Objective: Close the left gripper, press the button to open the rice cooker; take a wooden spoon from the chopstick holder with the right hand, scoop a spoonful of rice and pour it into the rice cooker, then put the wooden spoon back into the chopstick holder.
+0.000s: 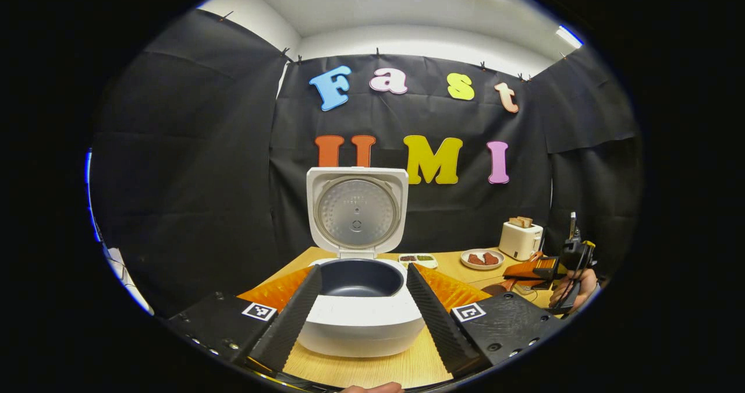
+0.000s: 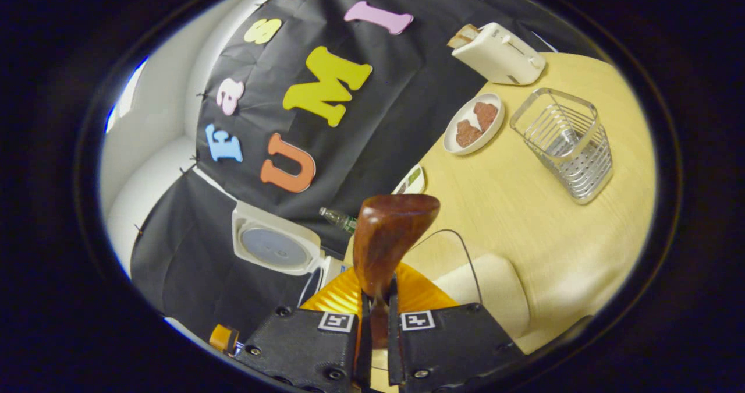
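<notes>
So the wooden spoon point(image 2: 389, 241) is pinched at its handle between the right gripper point(image 2: 377, 323) fingers, long axis running straight out along them, bowl end pointing away over the wooden table point(image 2: 524, 206). The lower handle is hidden between the fingers. A clear container of rice point(image 2: 483, 288) sits right under it, half cut off by the gripper body.

The left gripper point(image 1: 364, 305) is spread wide with nothing in it, fingers either side of the rice cooker point(image 1: 361, 300), lid up. The chopstick holder point(image 2: 564, 142) stands well apart, near the toaster point(image 2: 500, 52).
</notes>
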Available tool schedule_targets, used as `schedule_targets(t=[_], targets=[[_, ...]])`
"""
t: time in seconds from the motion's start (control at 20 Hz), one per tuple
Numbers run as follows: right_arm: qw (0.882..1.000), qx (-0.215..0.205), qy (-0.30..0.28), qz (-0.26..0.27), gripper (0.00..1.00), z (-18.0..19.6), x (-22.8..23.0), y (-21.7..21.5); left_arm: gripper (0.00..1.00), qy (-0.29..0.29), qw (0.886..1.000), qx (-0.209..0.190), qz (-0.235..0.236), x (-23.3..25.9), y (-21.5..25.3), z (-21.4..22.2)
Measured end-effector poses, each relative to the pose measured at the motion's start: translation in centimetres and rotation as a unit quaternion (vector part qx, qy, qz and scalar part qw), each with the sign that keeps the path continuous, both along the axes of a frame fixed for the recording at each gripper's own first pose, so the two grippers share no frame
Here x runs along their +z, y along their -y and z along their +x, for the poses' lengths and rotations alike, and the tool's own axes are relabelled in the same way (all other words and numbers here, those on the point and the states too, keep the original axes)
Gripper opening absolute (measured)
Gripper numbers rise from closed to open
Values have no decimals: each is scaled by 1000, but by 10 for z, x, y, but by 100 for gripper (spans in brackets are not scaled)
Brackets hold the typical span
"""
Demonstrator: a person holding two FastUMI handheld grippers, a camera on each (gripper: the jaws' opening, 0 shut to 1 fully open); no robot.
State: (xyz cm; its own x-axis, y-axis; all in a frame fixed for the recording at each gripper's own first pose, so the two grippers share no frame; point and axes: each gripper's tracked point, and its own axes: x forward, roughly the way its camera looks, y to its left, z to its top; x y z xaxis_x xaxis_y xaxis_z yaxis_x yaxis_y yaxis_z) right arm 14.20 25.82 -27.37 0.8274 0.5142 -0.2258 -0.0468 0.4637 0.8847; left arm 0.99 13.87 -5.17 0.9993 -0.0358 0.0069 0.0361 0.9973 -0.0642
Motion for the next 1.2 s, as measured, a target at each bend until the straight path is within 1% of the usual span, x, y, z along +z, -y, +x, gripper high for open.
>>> schedule_targets(t=[0.1, 0.2, 0.35, 0.4, 0.45, 0.5, 0.6, 0.75, 0.95, 1.05, 1.2], targets=[[999, -9, -3, 53, 16, 0, 14, 5, 94, 4, 1000, 0, 5, 2, 0, -1], [993, -10, -10, 119, 16, -2, 30, 7, 94, 9, 1000, 0, 8, 4, 2, -3], [974, -6, -31, 226, 15, -2, 54, 4, 94, 10, 1000, -4, 7, 4, 4, -4], [968, -2, -36, 248, 14, -2, 61, 2, 94, 9, 1000, -3, 8, 4, 2, -4], [965, 1, -39, 258, 14, -1, 65, -2, 94, 9, 1000, -1, 10, 4, 0, -5], [965, 4, -39, 261, 14, 0, 71, -5, 94, 10, 1000, 1, 12, 4, -2, -7], [967, 12, -33, 253, 14, 3, 85, -17, 94, 16, 1000, 4, 13, 8, -8, -12], [974, 30, -4, 223, 14, 10, 113, -42, 94, 20, 1000, 7, 11, 10, -16, -20], [979, 55, 27, 197, 14, 24, 145, -85, 94, 21, 1000, 16, 8, 14, -33, -28], [983, 64, 46, 165, 14, 38, 158, -107, 94, 21, 999, 24, 7, 16, -42, -35], [989, 82, 74, 101, 14, 50, 171, -144, 94, 23, 999, 33, 4, 21, -51, -41]])
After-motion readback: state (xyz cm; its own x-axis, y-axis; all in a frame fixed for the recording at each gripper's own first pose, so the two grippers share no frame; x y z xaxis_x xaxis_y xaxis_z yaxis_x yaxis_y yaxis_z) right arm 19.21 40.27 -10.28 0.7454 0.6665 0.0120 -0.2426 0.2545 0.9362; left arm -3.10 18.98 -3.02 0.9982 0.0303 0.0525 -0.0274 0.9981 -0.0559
